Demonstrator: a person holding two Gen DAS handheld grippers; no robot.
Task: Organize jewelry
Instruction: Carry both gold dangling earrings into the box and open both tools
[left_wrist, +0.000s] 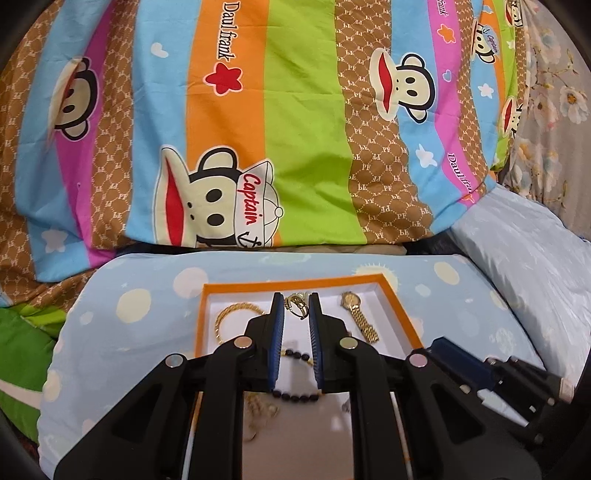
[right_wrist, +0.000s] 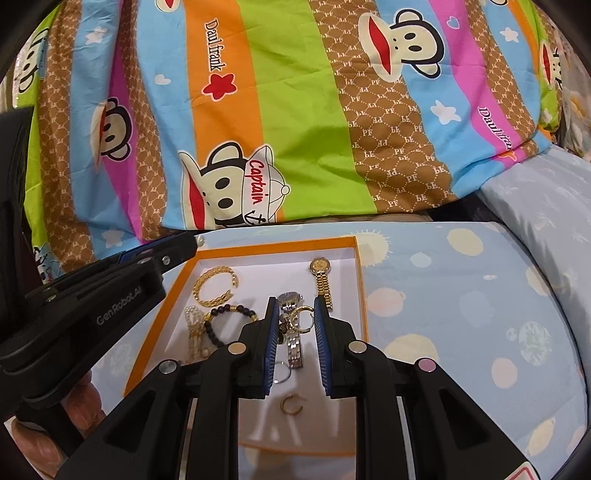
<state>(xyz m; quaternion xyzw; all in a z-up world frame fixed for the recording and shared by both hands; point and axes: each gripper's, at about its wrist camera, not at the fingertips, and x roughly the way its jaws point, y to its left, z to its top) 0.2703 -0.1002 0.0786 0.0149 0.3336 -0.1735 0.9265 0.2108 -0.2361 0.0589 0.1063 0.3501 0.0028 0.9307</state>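
Left wrist view: left gripper (left_wrist: 296, 306) closed down to a narrow gap, pinching a gold earring (left_wrist: 294, 303) at the fingertips, just inside the far rim of the orange-rimmed tray (left_wrist: 295, 285). Gold watch (left_wrist: 360, 319) flat in the tray's far right part, dial toward the far rim. Gold chain bracelet (left_wrist: 225, 317) in the tray's far left part, partly hidden by the left finger. Dark bead bracelet (left_wrist: 295, 356) mid-tray, seen between the fingers. Tray on a pale blue spotted pillow (left_wrist: 129, 306); striped monkey-print quilt (left_wrist: 295, 147) piled just beyond the tray.

Right wrist view: right gripper (right_wrist: 295, 314) over the tray's middle, jaws a little apart. Gold hoop earring (right_wrist: 303, 319) between them, against the right pad; cannot tell whether pinched or merely lying on the silver watch (right_wrist: 291, 343) below. Small gold ring (right_wrist: 291, 404) on the tray floor toward the near rim. Pearl strand (right_wrist: 194, 325) by the tray's left wall, beside the dark bead bracelet. Left gripper reaching over the tray's far left corner, a small pale bead showing at its tip. Hand (right_wrist: 77, 402) gripping it from below, outside the tray's left wall.
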